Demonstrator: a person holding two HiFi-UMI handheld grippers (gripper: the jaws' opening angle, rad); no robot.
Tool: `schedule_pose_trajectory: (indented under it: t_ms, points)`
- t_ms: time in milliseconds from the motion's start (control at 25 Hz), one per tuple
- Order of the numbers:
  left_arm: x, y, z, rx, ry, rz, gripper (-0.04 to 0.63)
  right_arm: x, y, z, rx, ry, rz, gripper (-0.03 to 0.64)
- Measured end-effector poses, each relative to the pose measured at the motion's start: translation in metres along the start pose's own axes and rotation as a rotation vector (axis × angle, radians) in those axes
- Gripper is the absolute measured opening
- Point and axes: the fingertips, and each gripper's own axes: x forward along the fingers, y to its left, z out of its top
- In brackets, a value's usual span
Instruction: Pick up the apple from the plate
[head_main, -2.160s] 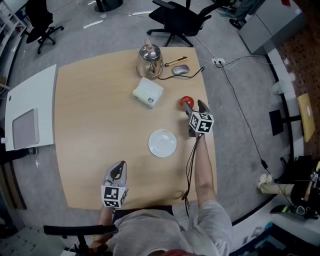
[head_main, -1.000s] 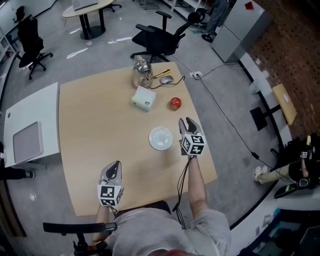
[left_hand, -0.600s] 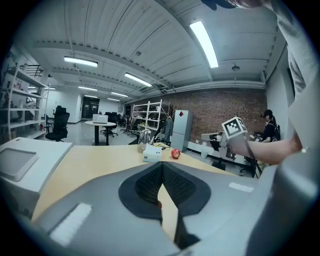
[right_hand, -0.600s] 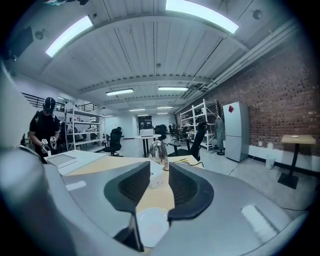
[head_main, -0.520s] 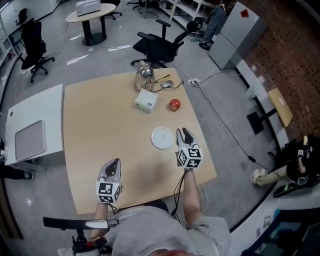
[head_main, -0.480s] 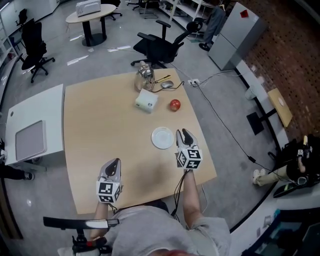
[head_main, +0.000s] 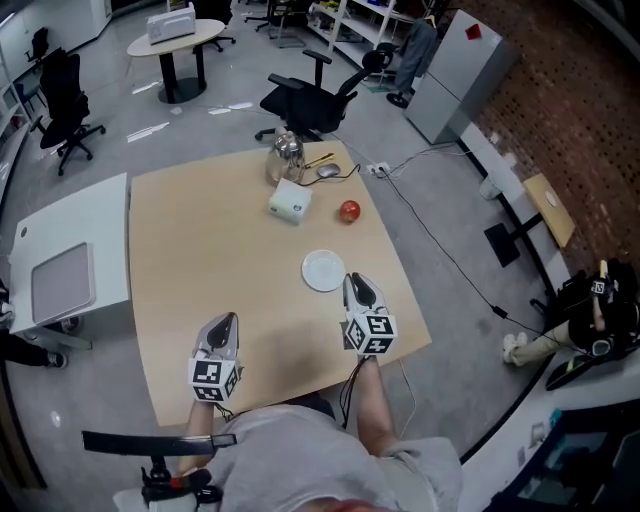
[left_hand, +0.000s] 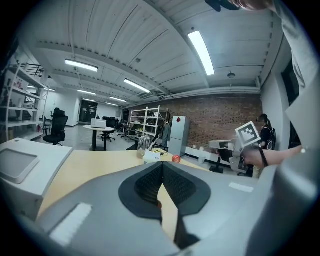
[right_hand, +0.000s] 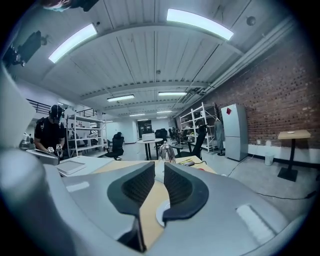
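Note:
The red apple (head_main: 349, 211) lies on the bare wooden table (head_main: 200, 260), beyond the empty white plate (head_main: 323, 270) and apart from it. My right gripper (head_main: 357, 291) hovers just near of the plate, right of it. Its jaws are closing with a narrow gap and nothing between them. In the right gripper view the plate (right_hand: 163, 210) shows low between the jaws. My left gripper (head_main: 222, 330) is over the near left part of the table, shut and empty. The left gripper view shows the apple (left_hand: 176, 158) far off.
A metal kettle (head_main: 286, 150), a white box (head_main: 289, 203), a mouse (head_main: 328, 170) and a cable sit at the table's far side. A white side table (head_main: 65, 260) adjoins the left edge. A black office chair (head_main: 310, 100) stands beyond the far edge.
My right gripper has drawn back from beside the apple, past the plate, toward the near edge, its jaws narrowing. The apple stays on the table. The left gripper shifted slightly.

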Motion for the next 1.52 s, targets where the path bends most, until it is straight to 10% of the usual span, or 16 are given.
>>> schedule_pose_trajectory:
  t_ms: [560, 1520]
  points:
    - [-0.014, -0.011, 0.012, 0.034, -0.046, -0.059, 0.019, -0.063, 0.026, 0.001, -0.117, -0.020, -0.052, 0.029]
    - [-0.021, -0.012, 0.015, 0.066, -0.053, -0.082, 0.019, -0.111, 0.057, -0.025, -0.032, -0.031, -0.078, 0.006]
